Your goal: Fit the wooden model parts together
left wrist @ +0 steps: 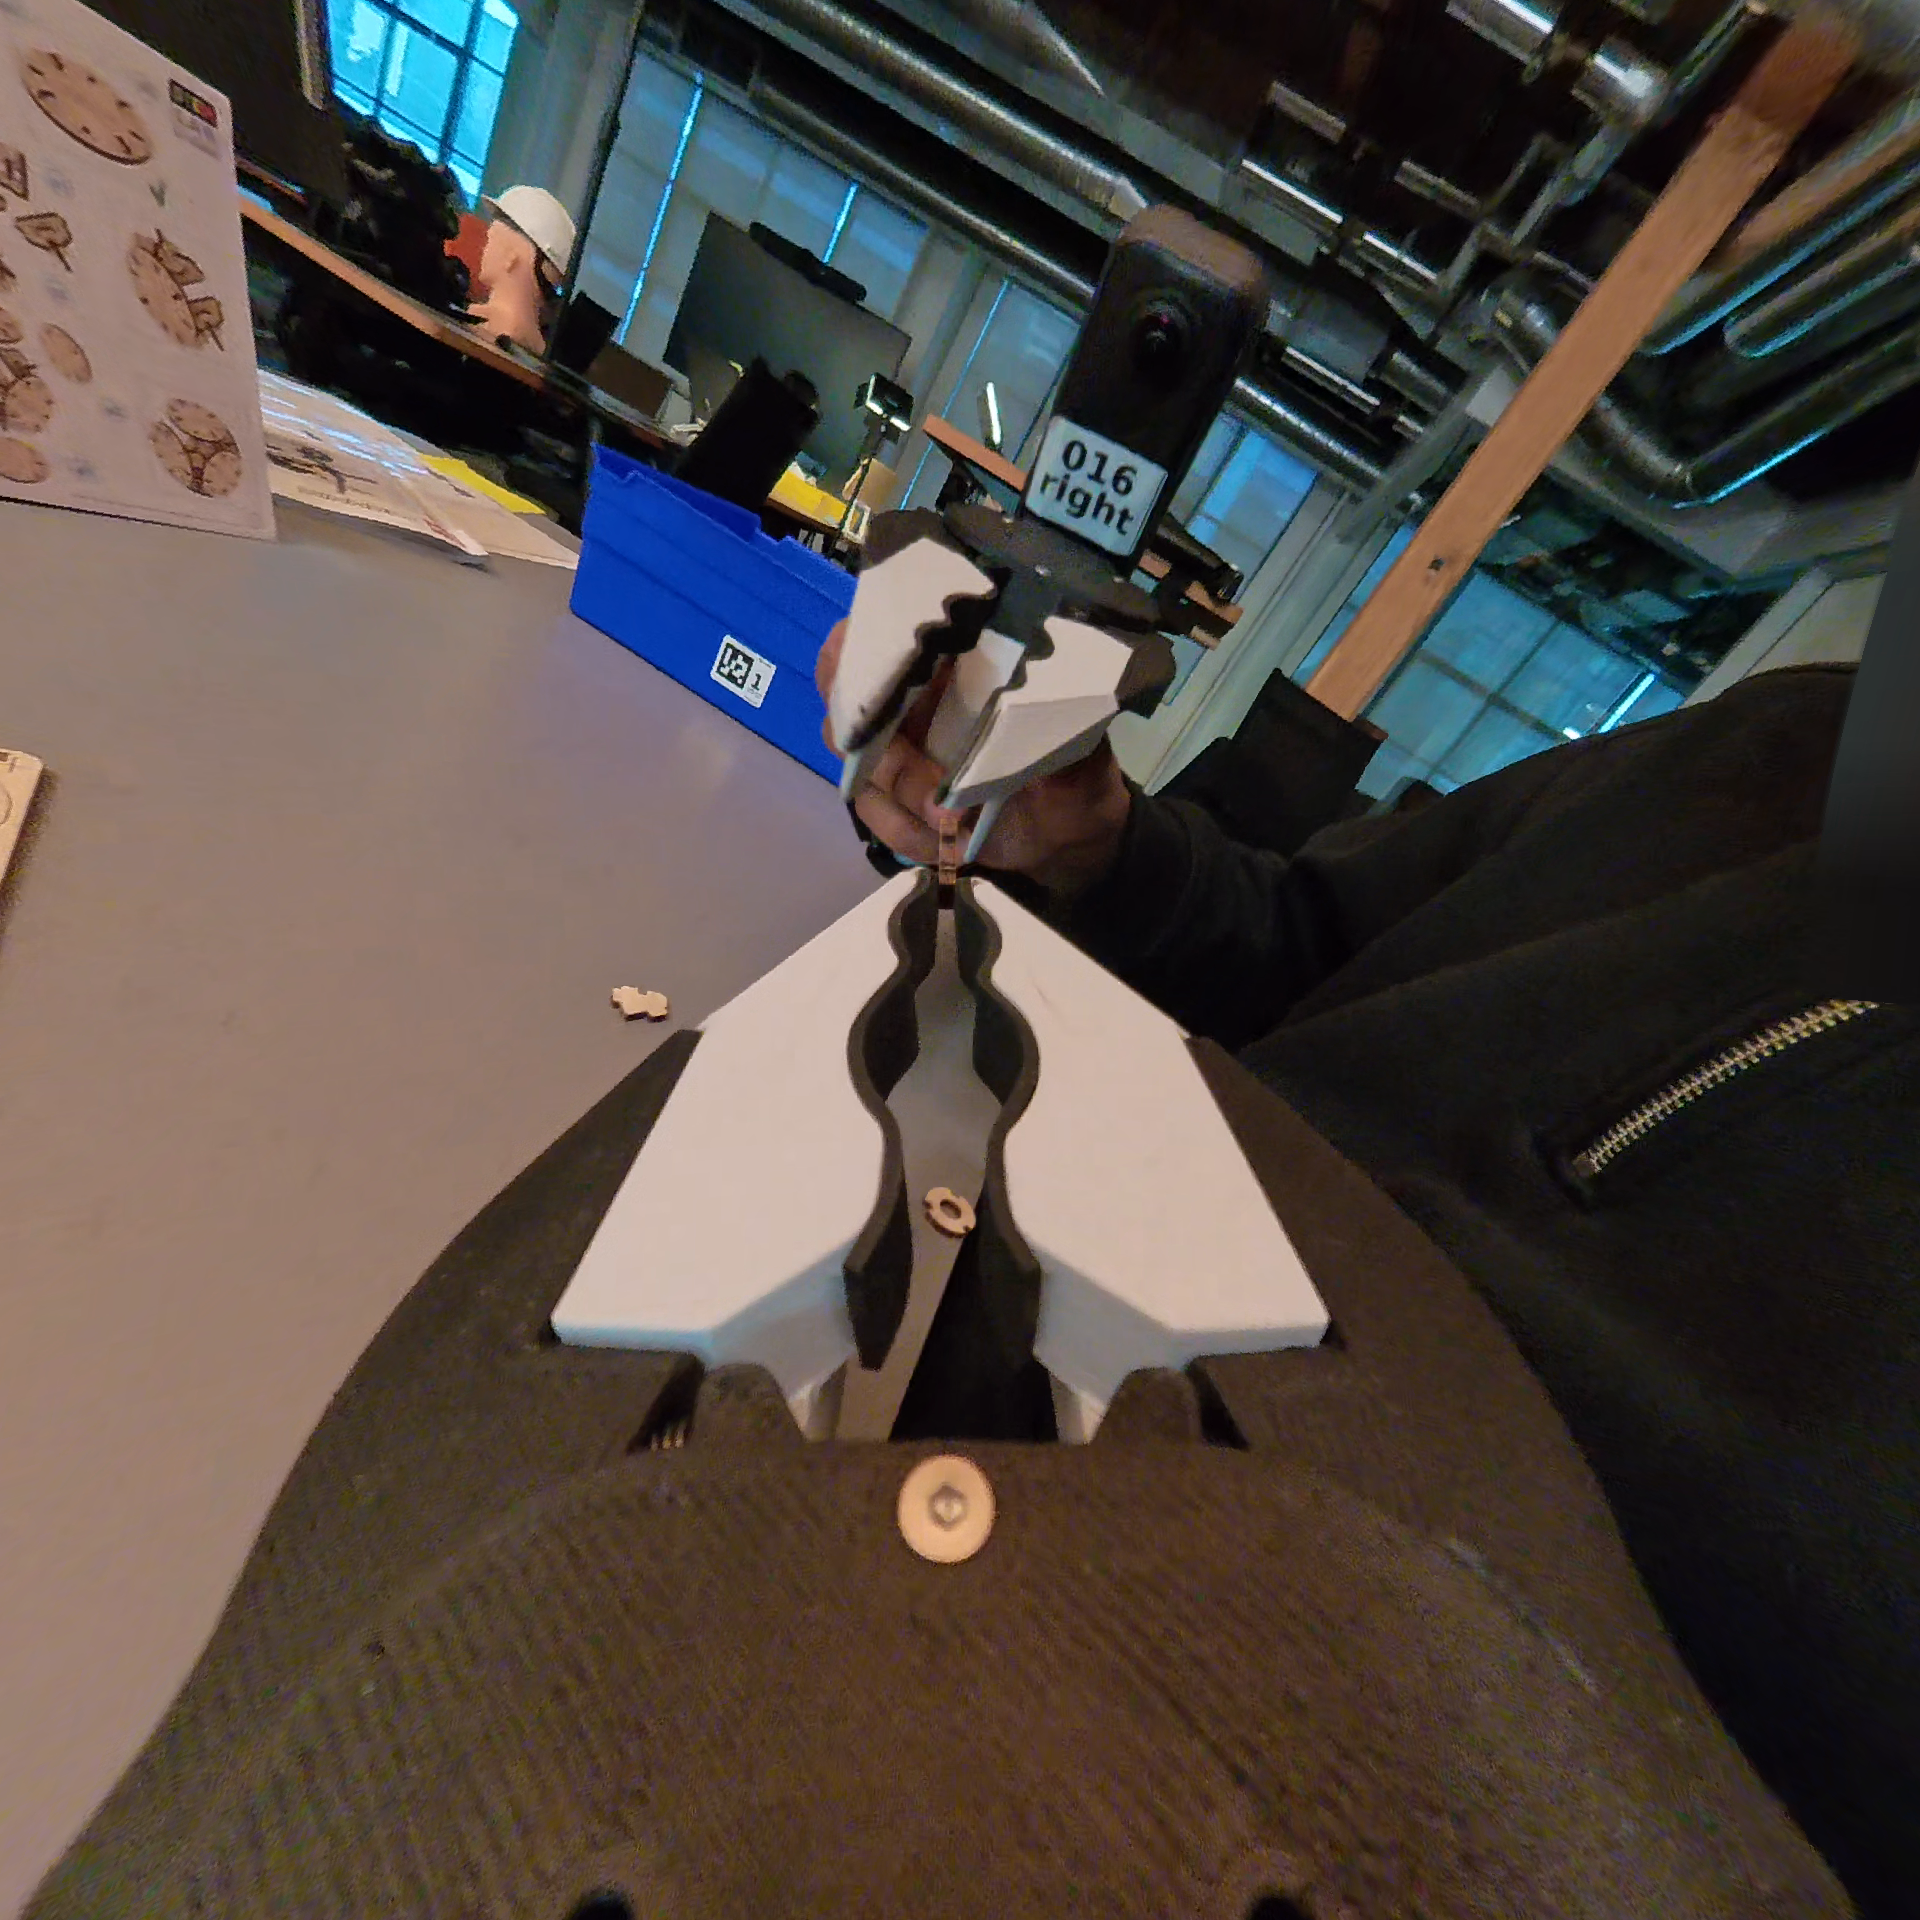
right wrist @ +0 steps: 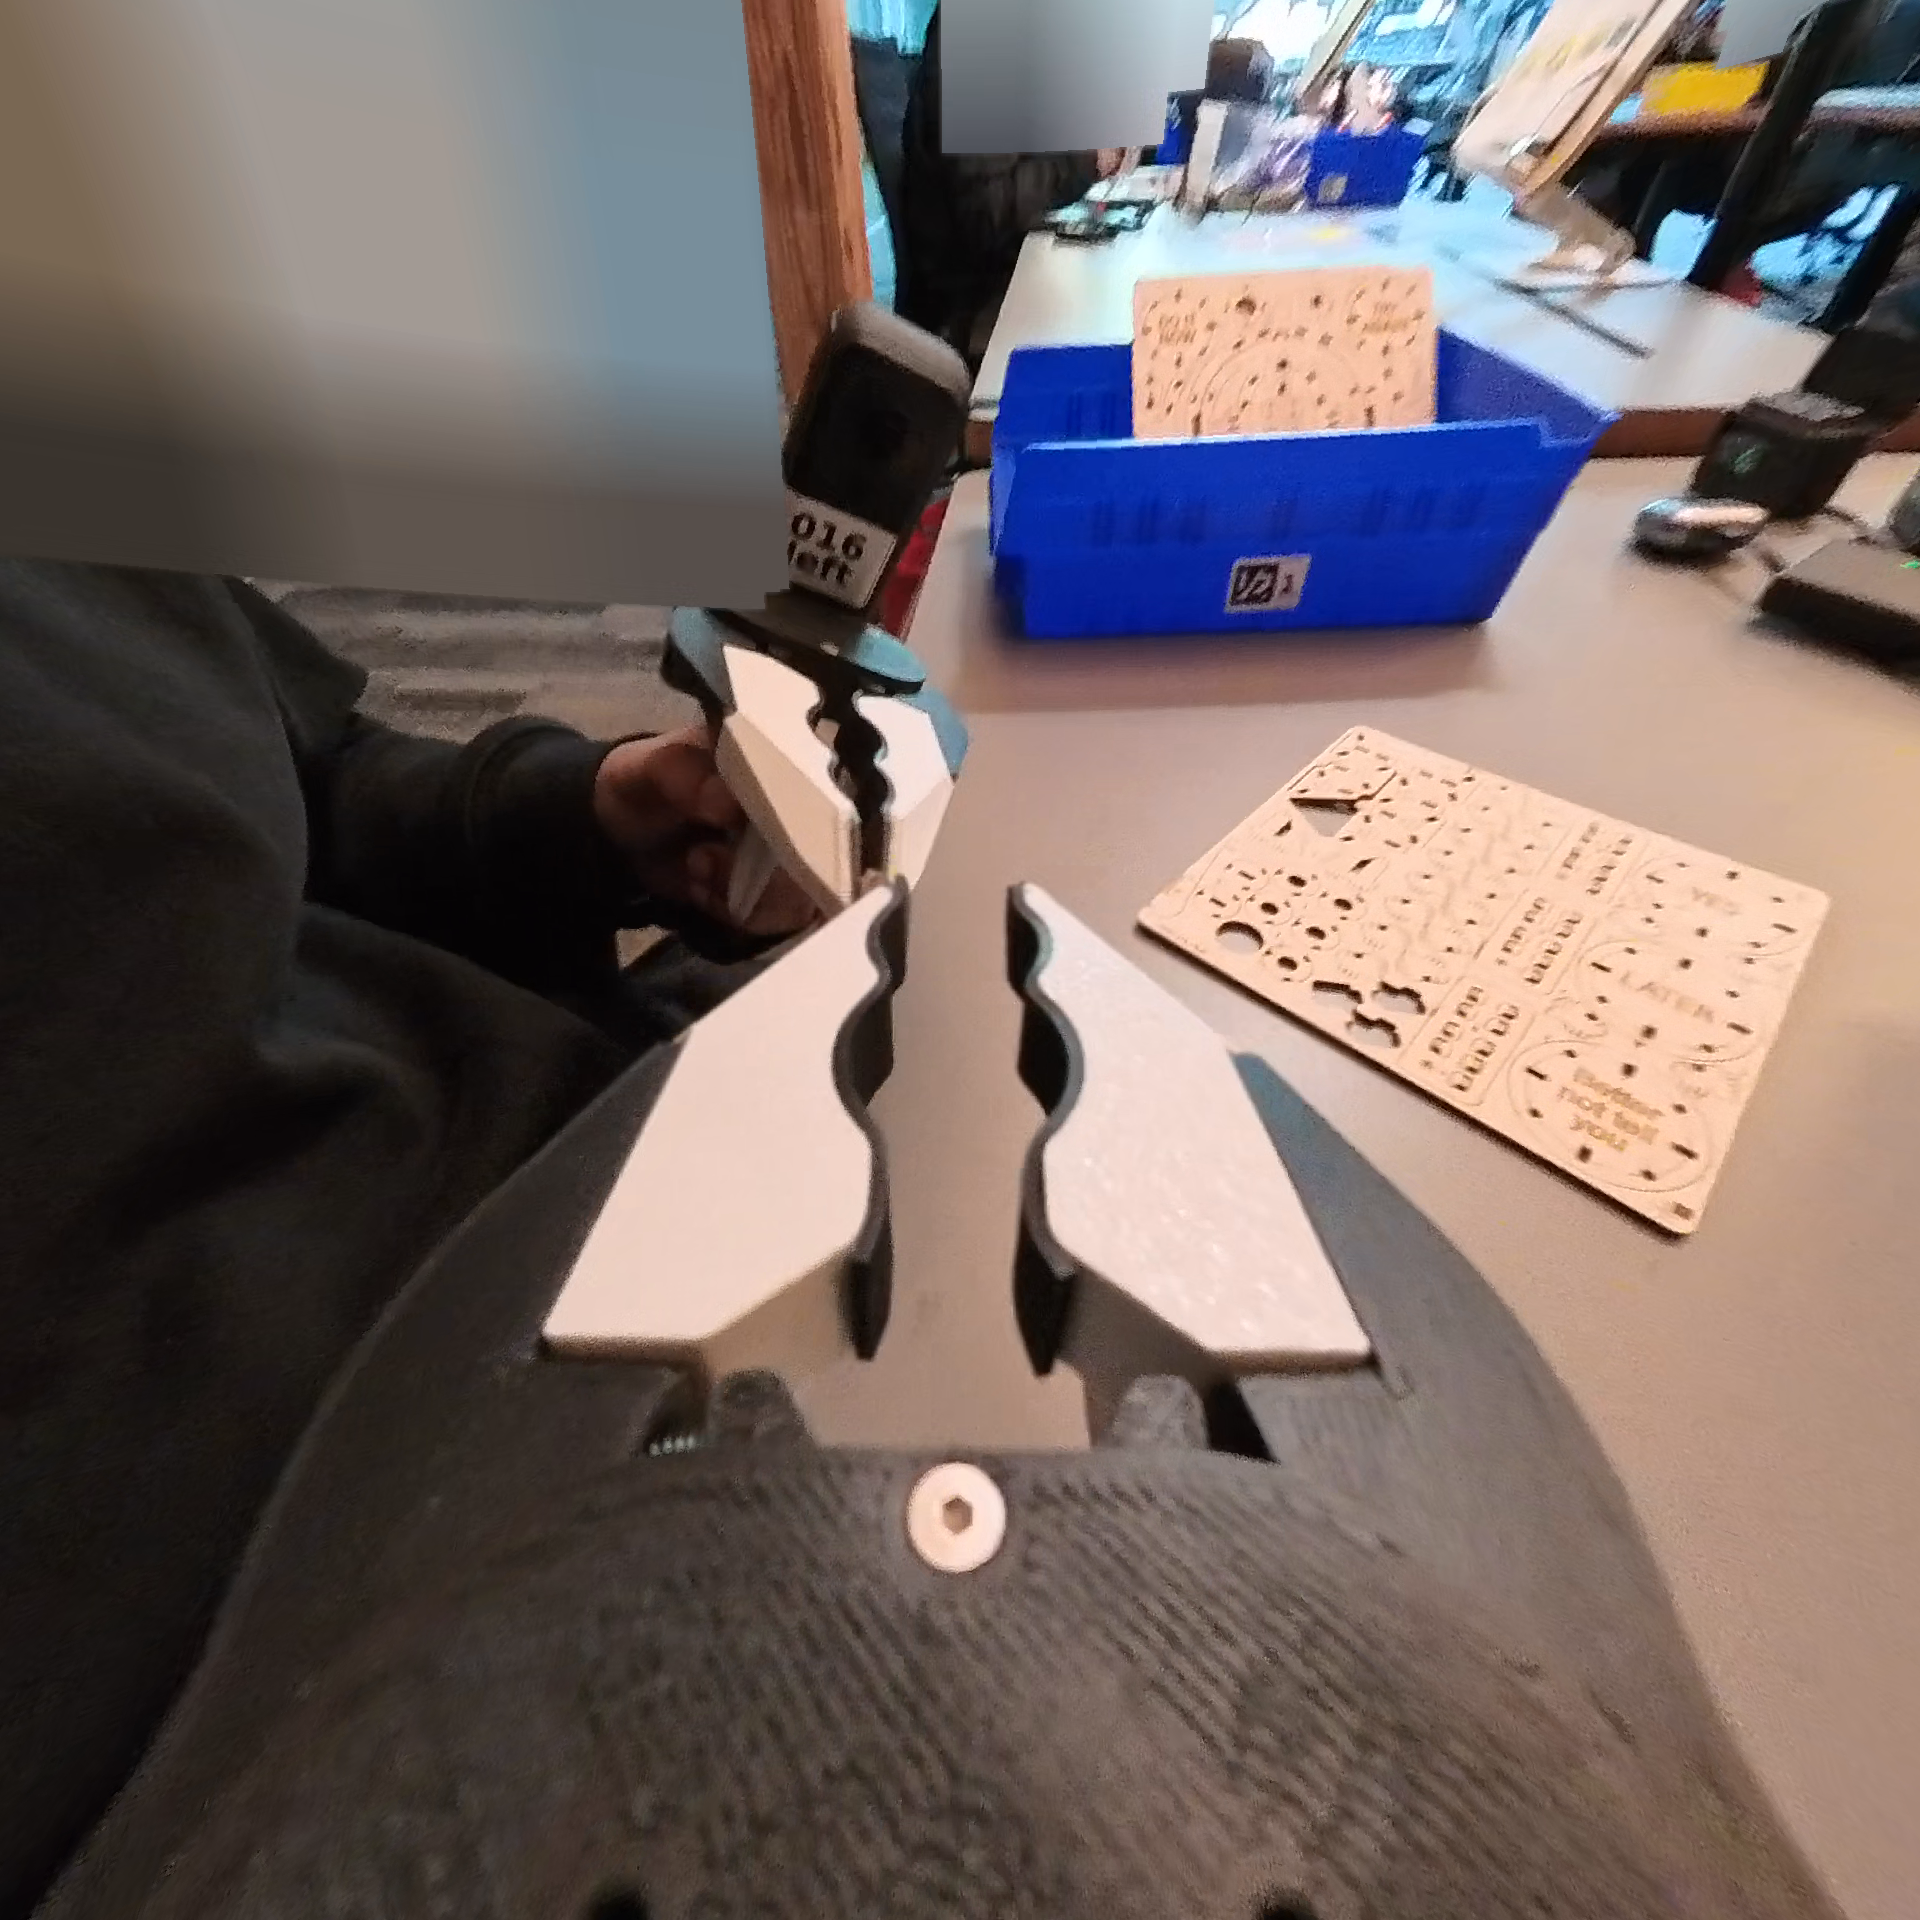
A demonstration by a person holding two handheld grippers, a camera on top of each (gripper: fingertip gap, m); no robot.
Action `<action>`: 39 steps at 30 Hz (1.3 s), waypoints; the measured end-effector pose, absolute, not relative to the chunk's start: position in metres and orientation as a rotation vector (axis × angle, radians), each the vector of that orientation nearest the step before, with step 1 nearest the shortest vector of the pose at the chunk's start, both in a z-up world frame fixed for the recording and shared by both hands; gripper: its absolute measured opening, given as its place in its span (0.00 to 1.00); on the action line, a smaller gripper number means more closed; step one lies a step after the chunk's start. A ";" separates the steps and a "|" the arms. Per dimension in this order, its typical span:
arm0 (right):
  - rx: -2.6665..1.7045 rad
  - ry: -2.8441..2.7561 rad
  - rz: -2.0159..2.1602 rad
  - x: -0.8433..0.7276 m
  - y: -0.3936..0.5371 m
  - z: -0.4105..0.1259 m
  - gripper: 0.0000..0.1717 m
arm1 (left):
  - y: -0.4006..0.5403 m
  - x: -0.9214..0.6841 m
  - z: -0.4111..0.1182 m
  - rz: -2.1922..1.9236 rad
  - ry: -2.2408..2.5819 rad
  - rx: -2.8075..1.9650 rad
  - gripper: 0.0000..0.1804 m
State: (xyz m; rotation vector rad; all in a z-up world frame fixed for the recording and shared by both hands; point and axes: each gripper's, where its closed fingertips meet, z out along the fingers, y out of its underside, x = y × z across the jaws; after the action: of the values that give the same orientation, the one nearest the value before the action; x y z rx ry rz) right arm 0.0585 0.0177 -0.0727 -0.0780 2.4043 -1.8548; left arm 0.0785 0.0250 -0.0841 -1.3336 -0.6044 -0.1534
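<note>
Left tongs (left wrist: 943, 883): while pressed together, they pinch a thin tan wooden piece (left wrist: 944, 854) edge-on.
Right tongs (right wrist: 956, 902): spread, bare, above the grey worktop (right wrist: 1351, 675).

Landmark = blue bin (right wrist: 1278, 540) on the grey table (right wrist: 1558, 1351). A light wooden cut-out sheet (right wrist: 1283, 358) stands upright inside the bin. A 2nd laser-cut wooden sheet (right wrist: 1496, 966) lies flat on the table in front of the bin, w/ several holes where pcs are gone. Small wooden pc (left wrist: 639, 1003) and a ring-shaped wooden pc (left wrist: 948, 1211) lie loose on the table, nearer than the bin in the left wrist view. Printed instruction sheet (left wrist: 114, 260) w/ clock pics stands left of the bin; papers (left wrist: 395, 488) between them. Wooden post (right wrist: 805, 177) behind the bin's left end. Black box (right wrist: 1787, 457) and a dark flat device (right wrist: 1839, 592) right of the bin.
</note>
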 end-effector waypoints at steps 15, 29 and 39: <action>-0.099 2.282 -1.479 0.084 0.021 -0.089 0.00 | 0.033 0.085 -0.090 -0.126 -0.569 -1.422 0.01; -0.523 2.852 -0.914 0.083 0.053 -0.145 0.00 | 0.044 0.089 -0.174 -0.053 -0.739 -1.944 0.09; -0.854 2.928 -0.433 0.088 0.065 -0.185 0.00 | 0.047 0.086 -0.188 0.041 -0.738 -2.030 0.06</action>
State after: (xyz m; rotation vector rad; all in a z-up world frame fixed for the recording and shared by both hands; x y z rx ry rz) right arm 0.0884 0.0655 -0.1846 -0.8541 2.9278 -0.4328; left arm 0.0859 0.0470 -0.1880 -2.0296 -0.7376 0.0411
